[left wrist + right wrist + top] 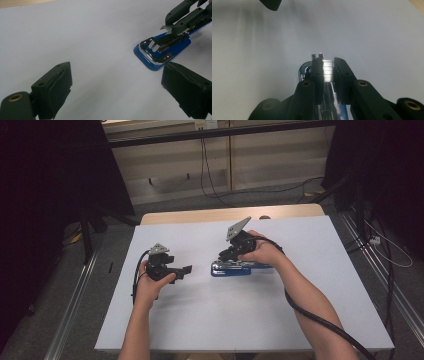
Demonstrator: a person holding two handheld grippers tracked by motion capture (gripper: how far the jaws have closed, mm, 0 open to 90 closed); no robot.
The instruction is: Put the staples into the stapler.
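Stapler (329, 100) rear under right tool (328, 72)

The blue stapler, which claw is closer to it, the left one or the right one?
Right. The right claw is down on the blue stapler, pinching a silvery strip of staples over its open top. The left claw sits open beside it, not touching.
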